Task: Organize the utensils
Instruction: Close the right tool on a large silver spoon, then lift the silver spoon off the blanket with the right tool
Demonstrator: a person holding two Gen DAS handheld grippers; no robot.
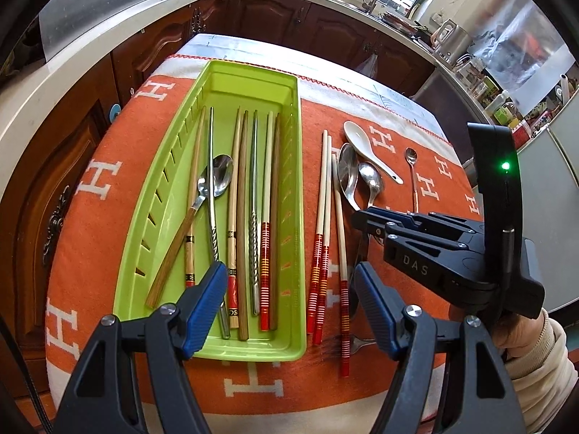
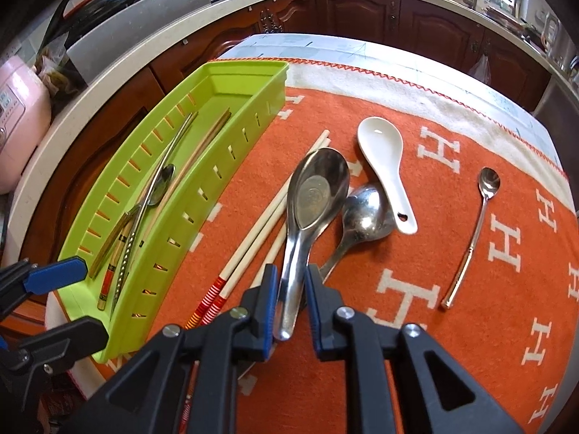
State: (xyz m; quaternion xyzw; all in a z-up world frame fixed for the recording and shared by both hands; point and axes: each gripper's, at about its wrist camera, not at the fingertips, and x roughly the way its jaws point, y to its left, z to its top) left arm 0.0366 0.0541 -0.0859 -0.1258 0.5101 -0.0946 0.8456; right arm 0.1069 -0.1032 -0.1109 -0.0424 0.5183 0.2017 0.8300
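Your right gripper [image 2: 292, 271] has its jaws set narrow on either side of the handle of the big steel spoon [image 2: 315, 195]; whether the pads actually press on it is hard to tell, as a sliver of gap shows on the right side. Your left gripper [image 1: 289, 282] stands wide with nothing between its fingers, hovering over the near end of the green tray [image 1: 293, 166].

The big steel spoon lies on the cloth with its bowl pointing away from you and its handle running back toward the gripper. Its bowl overlaps a smaller steel spoon [image 2: 365, 217], with a white ceramic spoon [image 2: 383, 155] just beyond. Red-banded chopsticks [image 2: 253, 238] lie alongside on the left.

The orange cloth [image 2: 416, 343] with white H letters covers the table; dark wooden cabinets [image 2: 362, 18] sit behind.
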